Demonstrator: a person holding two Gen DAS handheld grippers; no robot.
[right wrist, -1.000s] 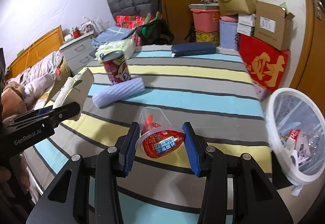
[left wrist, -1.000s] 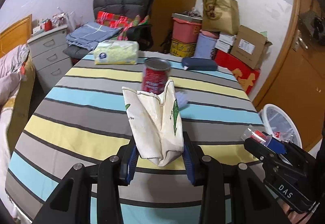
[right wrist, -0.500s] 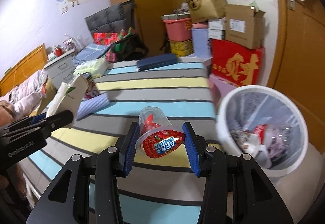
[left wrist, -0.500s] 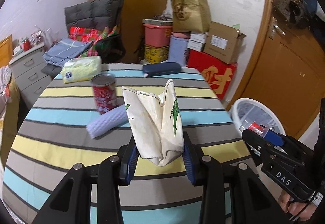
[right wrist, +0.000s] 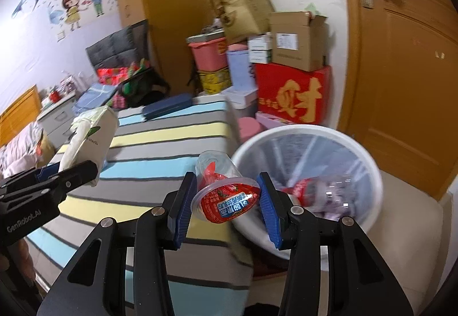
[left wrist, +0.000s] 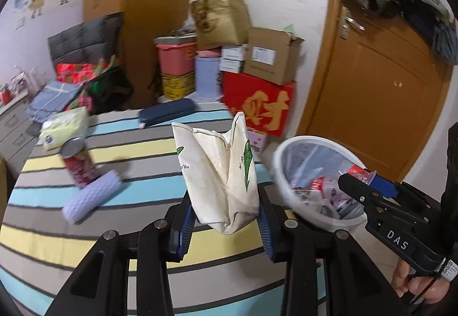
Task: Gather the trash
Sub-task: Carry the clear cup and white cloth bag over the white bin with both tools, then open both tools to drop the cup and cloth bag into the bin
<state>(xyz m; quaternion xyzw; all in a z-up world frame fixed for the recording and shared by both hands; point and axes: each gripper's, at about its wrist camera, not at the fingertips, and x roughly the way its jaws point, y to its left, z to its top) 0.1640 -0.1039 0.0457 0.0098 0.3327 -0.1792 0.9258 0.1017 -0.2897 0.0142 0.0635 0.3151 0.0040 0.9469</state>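
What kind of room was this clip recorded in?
Most likely a lived-in bedroom that doubles as storage: a bed with a wooden headboard at the left edge, a chest of drawers, and stacked cardboard boxes beside the wooden door.

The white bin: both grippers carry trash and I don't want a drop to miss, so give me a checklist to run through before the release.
1. Left gripper clamps the crumpled paper bag: ok.
2. Right gripper clamps the plastic cup with the red label: ok.
3. Cup over the white bin opening: not ok, it hangs at the near rim.
4. Paper bag over the bin: not ok, it is beside the bin, above the striped table.
5. Room left in the bin: ok, trash only covers the bottom.
6. Grippers apart from each other: ok.
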